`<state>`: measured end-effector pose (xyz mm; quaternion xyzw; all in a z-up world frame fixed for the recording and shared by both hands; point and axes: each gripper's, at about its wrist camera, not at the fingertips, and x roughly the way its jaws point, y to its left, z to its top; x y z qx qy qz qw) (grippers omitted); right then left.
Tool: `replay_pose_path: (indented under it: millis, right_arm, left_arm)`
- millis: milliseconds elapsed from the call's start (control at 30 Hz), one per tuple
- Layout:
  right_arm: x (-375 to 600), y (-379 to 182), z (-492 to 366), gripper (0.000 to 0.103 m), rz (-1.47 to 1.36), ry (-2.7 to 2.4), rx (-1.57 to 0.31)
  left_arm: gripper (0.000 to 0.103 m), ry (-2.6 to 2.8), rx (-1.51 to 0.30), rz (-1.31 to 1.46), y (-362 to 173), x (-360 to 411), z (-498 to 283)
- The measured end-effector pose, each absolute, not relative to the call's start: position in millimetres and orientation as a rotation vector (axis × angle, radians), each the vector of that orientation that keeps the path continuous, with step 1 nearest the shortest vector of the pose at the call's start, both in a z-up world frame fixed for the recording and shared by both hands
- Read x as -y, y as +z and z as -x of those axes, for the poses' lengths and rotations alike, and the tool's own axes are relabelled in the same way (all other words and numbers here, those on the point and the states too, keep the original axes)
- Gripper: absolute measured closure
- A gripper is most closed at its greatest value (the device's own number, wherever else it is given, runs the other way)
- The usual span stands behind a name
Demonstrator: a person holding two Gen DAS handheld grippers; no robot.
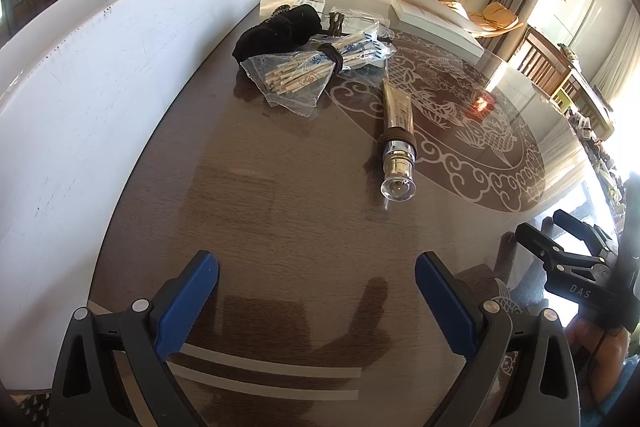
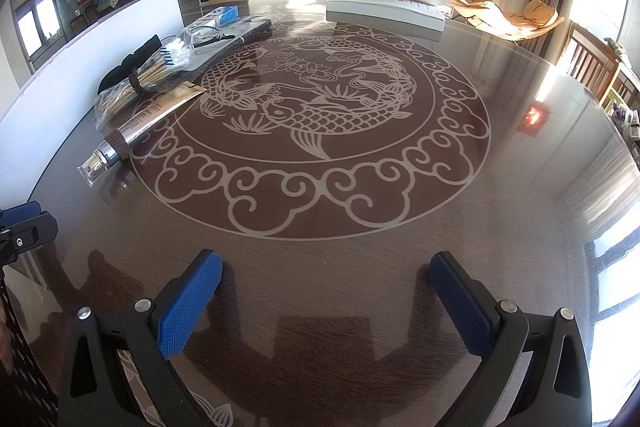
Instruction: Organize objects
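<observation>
A gold tube with a clear cap (image 1: 396, 139) lies on the dark round table (image 1: 280, 211), cap toward me; it also shows in the right wrist view (image 2: 132, 131). Behind it lie a clear bag of wooden sticks tied with a band (image 1: 304, 71) (image 2: 136, 87) and a black cloth bundle (image 1: 280, 29) (image 2: 128, 65). My left gripper (image 1: 316, 279) is open and empty, above the table short of the tube. My right gripper (image 2: 326, 283) is open and empty over the table's near part, and shows at the right of the left wrist view (image 1: 560, 247).
A white board (image 1: 100, 87) stands along the table's left side. A white box (image 2: 384, 13) sits at the table's far edge. A pack of cotton swabs (image 2: 180, 53) and a dark flat case (image 2: 236, 33) lie beyond the sticks. Chairs stand at the right.
</observation>
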<state>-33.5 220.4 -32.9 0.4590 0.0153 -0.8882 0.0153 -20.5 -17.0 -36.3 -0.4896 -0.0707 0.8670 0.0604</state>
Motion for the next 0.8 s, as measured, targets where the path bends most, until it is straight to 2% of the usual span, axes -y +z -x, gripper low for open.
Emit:
replay_pose_path:
  millis: [400,500,567,667,800]
  right_arm:
    - [-220,-34,34,0.0,-1.428,-2.763,-0.047]
    - [-220,-33,37,0.0,-1.431,-2.761,-0.045]
    - [-216,-30,46,0.0,-1.468,-2.729,0.008]
    - [-199,-17,61,0.0,-1.395,-2.63,0.251]
    - [-129,-9,93,0.0,-1.368,-2.498,0.2]
  left_arm:
    - [0.002,2.621,0.22,1.479,-37,18,21]
    - [0.002,2.587,0.288,1.464,-35,24,17]
    - [0.002,2.592,0.356,1.415,-28,33,9]
    - [0.002,2.657,0.408,1.321,-15,44,-4]
    - [0.002,2.678,0.444,1.315,-14,49,-5]
